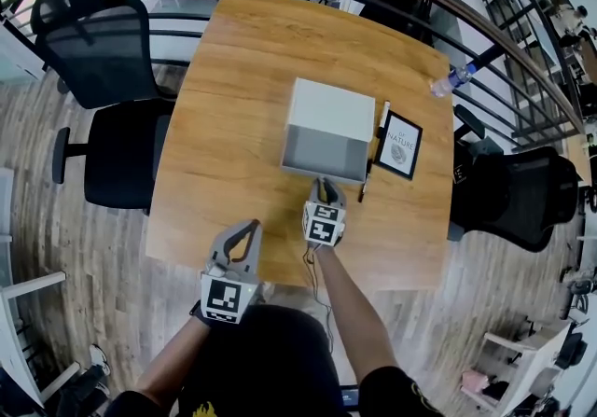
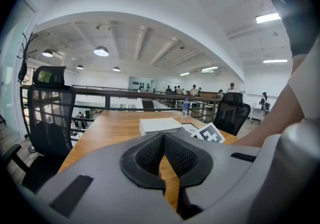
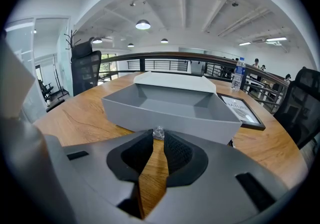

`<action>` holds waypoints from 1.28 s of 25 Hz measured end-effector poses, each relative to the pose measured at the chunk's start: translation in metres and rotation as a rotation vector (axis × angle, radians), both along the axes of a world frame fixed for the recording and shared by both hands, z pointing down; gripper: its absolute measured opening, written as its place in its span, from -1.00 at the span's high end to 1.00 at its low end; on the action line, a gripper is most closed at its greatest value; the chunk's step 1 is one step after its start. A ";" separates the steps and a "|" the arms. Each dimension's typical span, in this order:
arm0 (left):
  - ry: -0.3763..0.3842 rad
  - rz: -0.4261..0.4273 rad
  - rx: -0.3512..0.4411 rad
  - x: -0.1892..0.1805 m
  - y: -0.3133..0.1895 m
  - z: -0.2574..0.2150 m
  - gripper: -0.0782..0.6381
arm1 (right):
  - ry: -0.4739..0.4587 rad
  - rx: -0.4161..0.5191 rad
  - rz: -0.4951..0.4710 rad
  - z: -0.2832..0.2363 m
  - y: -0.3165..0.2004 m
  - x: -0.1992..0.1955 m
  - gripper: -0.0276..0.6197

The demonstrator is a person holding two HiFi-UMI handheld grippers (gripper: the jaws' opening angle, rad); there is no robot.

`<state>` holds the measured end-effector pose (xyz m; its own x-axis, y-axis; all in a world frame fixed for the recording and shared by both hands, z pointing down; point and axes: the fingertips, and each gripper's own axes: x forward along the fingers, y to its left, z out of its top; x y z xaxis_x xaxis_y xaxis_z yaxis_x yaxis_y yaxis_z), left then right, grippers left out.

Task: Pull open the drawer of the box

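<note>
Sitting mid-worktop (image 1: 233, 126) is one white box (image 1: 331, 112) with its single grey drawer (image 1: 322, 152) slid out toward me, and one framed picture (image 1: 398, 145) lies just right of it. Two tools here: the right tool (image 1: 324, 189) is at the drawer front, clamped on its one little clear knob (image 3: 158, 133). The left tool (image 1: 244, 230) hangs nearer me over bare wood, jaws shut on nothing.

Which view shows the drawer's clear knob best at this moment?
The right gripper view: the clear knob is pinched between the right gripper's jaw tips, in front of the pulled-out grey drawer. In the head view the gripper covers it; the left gripper view shows only the box, its white top, far off.
</note>
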<state>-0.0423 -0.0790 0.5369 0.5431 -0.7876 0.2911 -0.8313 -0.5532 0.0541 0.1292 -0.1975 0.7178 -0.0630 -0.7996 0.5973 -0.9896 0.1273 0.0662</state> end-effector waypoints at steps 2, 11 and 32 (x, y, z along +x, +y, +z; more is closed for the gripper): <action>0.001 -0.002 0.000 -0.002 0.000 0.000 0.73 | -0.002 -0.003 0.000 0.001 0.000 -0.001 0.72; 0.001 0.016 0.008 -0.002 -0.001 -0.004 0.73 | -0.028 -0.039 0.004 -0.002 0.002 -0.006 0.72; -0.007 0.051 0.067 0.006 0.014 -0.041 0.73 | -0.165 -0.106 -0.016 -0.039 0.105 -0.002 0.93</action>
<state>-0.0360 -0.0652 0.4958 0.5807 -0.7772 0.2425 -0.8025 -0.5966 0.0094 0.1275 -0.0920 0.6785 -0.1793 -0.7307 0.6587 -0.9837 0.1409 -0.1115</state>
